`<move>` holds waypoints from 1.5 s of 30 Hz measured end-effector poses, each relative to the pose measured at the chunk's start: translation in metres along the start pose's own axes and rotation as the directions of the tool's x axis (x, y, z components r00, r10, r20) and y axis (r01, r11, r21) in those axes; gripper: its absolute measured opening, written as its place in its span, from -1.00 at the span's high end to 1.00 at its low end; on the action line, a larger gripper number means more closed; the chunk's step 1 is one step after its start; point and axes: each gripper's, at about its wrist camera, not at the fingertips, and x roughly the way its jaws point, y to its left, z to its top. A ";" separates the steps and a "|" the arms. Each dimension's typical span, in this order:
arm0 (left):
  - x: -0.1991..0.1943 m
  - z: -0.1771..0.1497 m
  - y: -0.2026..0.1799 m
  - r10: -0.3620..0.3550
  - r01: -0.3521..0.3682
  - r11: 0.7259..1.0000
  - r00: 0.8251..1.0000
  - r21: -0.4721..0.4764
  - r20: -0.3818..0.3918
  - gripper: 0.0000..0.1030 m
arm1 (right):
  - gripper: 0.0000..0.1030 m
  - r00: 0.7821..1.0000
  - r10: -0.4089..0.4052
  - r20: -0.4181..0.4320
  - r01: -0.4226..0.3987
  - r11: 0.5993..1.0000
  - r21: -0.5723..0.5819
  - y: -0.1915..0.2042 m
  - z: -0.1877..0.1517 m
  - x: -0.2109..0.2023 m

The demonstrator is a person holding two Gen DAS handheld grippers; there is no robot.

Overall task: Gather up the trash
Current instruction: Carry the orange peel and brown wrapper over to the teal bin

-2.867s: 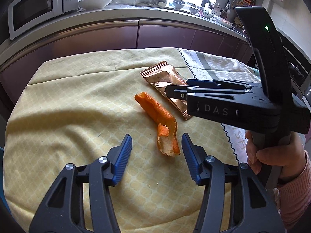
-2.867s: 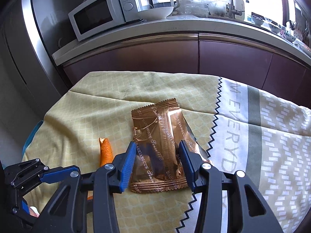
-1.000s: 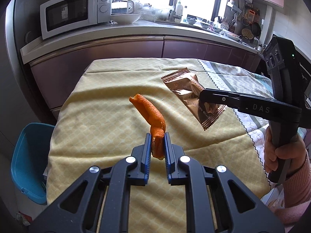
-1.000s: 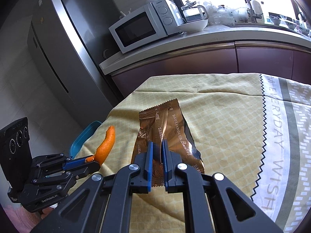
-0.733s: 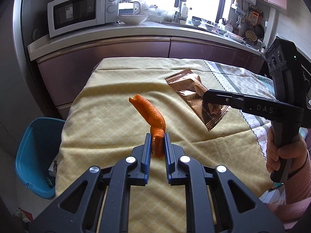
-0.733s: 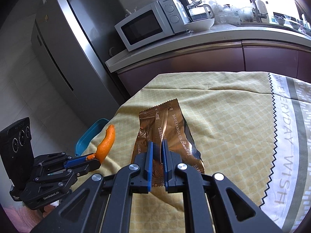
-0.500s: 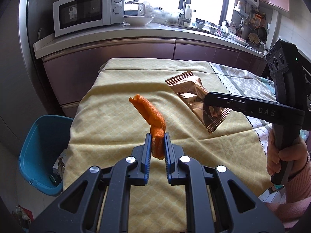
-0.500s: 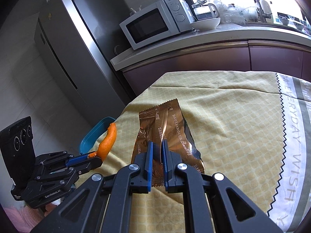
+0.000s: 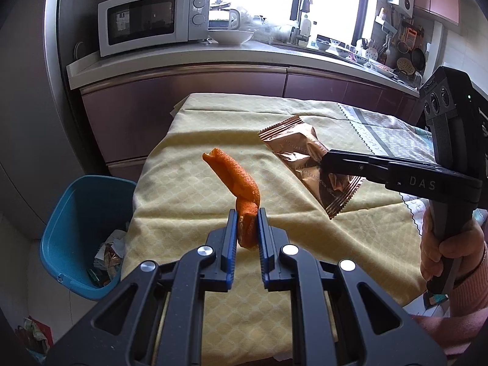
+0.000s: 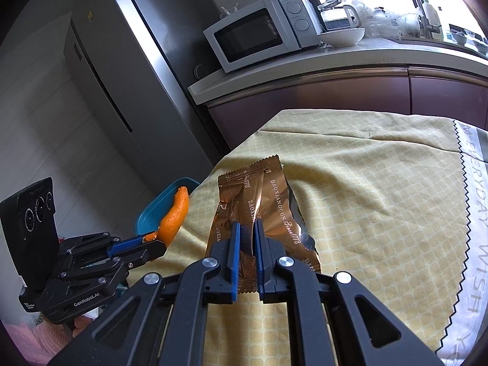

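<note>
My left gripper [image 9: 247,217] is shut on an orange peel [image 9: 235,177] and holds it in the air above the table's left part. The peel also shows in the right wrist view [image 10: 174,218]. My right gripper [image 10: 246,228] is shut on a copper foil wrapper [image 10: 256,195] and holds it lifted above the yellow tablecloth [image 10: 381,201]. In the left wrist view the wrapper [image 9: 308,164] hangs from the right gripper [image 9: 328,160] to the right of the peel. A blue trash bin [image 9: 71,210] stands on the floor left of the table.
The bin holds some wrappers [image 9: 105,257]. Behind the table runs a kitchen counter [image 9: 183,58] with a microwave [image 9: 152,19] and a bowl [image 9: 230,35]. A steel fridge [image 10: 122,61] stands at the left. The tablecloth [image 9: 213,140] drapes over the table edges.
Both grippers have moved left with their loads still held. The blue bin has come further into view, nearer the left gripper. Earlier, both grippers closed on the peel and the wrapper.
</note>
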 end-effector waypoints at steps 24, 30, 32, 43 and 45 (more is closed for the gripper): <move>-0.018 -0.009 0.029 0.043 -0.042 0.998 0.999 -0.047 0.017 0.74 | 0.84 0.999 0.036 -0.026 -0.037 0.999 -0.034 0.025 0.000 0.016; -0.022 -0.011 0.036 0.055 -0.054 0.997 0.998 -0.057 0.019 0.74 | 0.84 0.998 0.049 -0.036 -0.050 0.998 -0.042 0.029 0.002 0.020; -0.023 -0.011 0.039 0.060 -0.058 0.996 0.998 -0.060 0.020 0.74 | 0.84 0.998 0.052 -0.038 -0.053 0.997 -0.047 0.032 0.002 0.022; -0.029 -0.014 0.050 0.085 -0.083 0.993 0.996 -0.079 0.024 0.74 | 0.84 0.996 0.071 -0.051 -0.074 0.995 -0.064 0.044 0.005 0.034; -0.030 -0.015 0.053 0.089 -0.087 0.993 0.996 -0.083 0.024 0.74 | 0.84 0.996 0.074 -0.054 -0.078 0.995 -0.068 0.045 0.005 0.036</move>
